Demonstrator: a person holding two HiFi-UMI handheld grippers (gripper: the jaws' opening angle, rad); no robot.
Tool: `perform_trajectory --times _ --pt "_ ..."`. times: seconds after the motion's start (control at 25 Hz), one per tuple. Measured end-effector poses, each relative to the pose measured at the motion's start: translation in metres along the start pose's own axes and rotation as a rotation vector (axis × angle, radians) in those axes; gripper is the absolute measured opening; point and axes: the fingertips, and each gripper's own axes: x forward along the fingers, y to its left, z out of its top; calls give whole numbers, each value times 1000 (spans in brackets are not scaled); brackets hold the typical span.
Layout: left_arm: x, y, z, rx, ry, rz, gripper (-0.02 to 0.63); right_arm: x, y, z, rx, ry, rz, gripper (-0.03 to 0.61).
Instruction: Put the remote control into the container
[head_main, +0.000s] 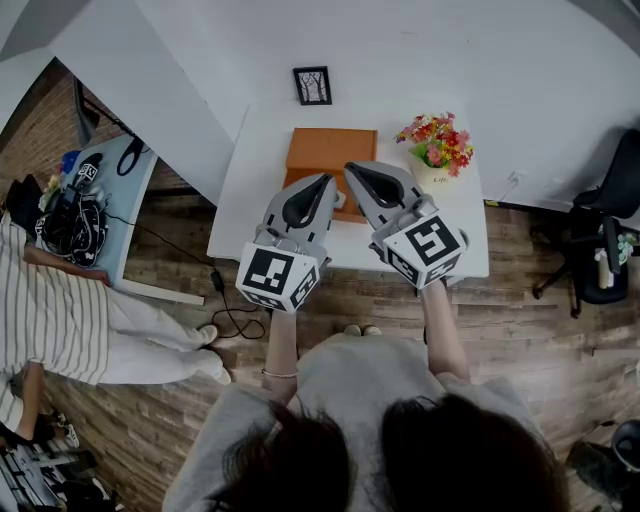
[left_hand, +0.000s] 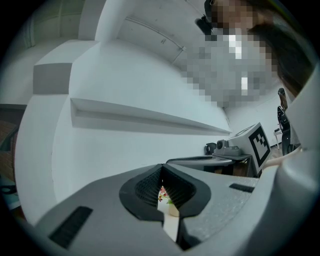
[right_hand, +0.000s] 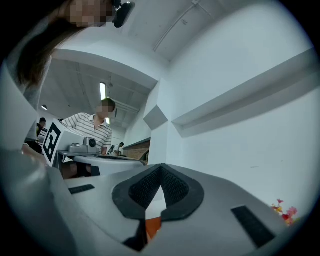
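An orange box-shaped container lies on the white table, partly hidden behind both grippers. No remote control shows in any view. My left gripper hangs over the table's front half with its jaws shut and nothing between them; in its own view the left gripper has its tips meeting. My right gripper is beside it, just right, also shut and empty. In the right gripper view the right gripper points up at the wall, and a sliver of the orange container shows below its tips.
A pot of flowers stands at the table's back right, and a small framed picture at the back edge. A person in a striped shirt stands at the left by a side table with cables. A black office chair is at the right.
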Motion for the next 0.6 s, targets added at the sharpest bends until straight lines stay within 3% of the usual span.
perform_trajectory --times 0.6 --pt "5 -5 4 8 -3 -9 5 -5 -6 4 3 -17 -5 -3"
